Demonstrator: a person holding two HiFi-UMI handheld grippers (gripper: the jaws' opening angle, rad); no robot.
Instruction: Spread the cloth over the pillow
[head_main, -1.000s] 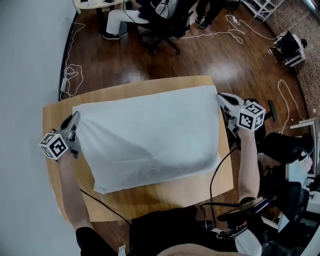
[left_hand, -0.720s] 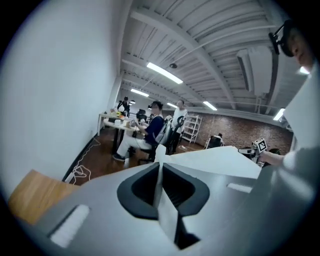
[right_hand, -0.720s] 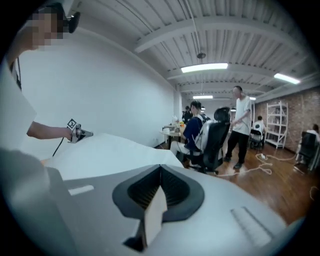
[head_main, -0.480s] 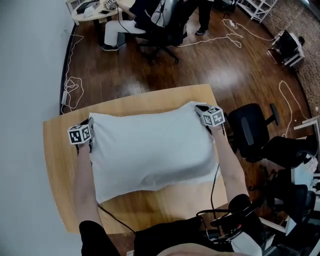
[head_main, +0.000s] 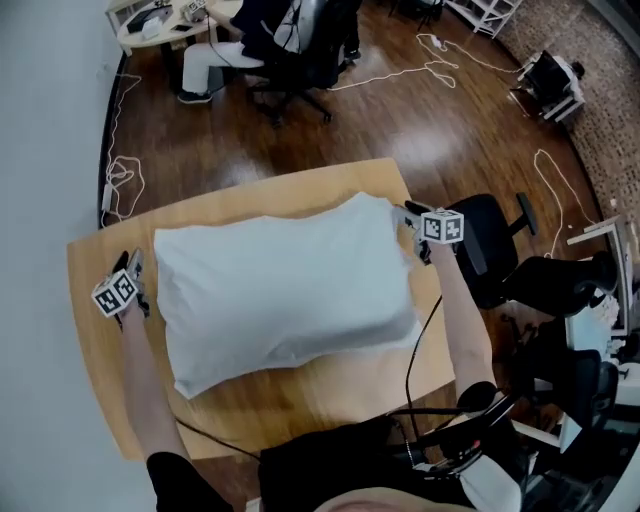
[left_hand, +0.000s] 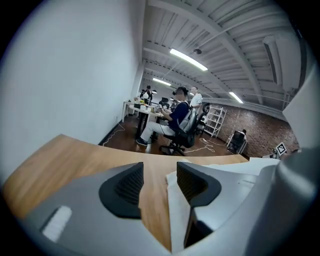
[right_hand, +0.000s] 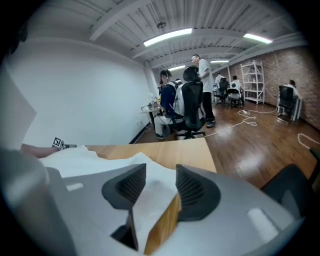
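At the far left, the left gripper (head_main: 130, 268) sits low beside the left edge of the thin white cloth (head_main: 285, 290). Its jaws are opening, and in the left gripper view (left_hand: 160, 182) only bare wood and a slack strip of the cloth's edge (left_hand: 176, 210) lie in the gap, with neither pad pressing on it. That fits a corner being let go once it sits where it should. The cloth lies across the middle of the light wooden table (head_main: 90, 330) and is rounded up by the pillow beneath it. The pillow is wholly covered, so only its bulk shows, and the spreading looks all but done. At the cloth's far right corner the right gripper (head_main: 410, 218) mirrors the left one. Its jaws are opening too, with a loose fold of cloth (right_hand: 150, 192) between them and unclamped. Holding opposite ends probably kept the sheet taut and square as it came down. The table has bare margins on the left and along the near side. A plain white wall (head_main: 40, 120) stands at the left, and white cables (head_main: 118, 185) trail over the dark wooden floor (head_main: 400, 130). A seated person (head_main: 250, 40) is at a desk beyond, a black office chair (head_main: 490, 245) stands just beside the table's right edge, and brickwork (head_main: 610, 90) closes the right side.
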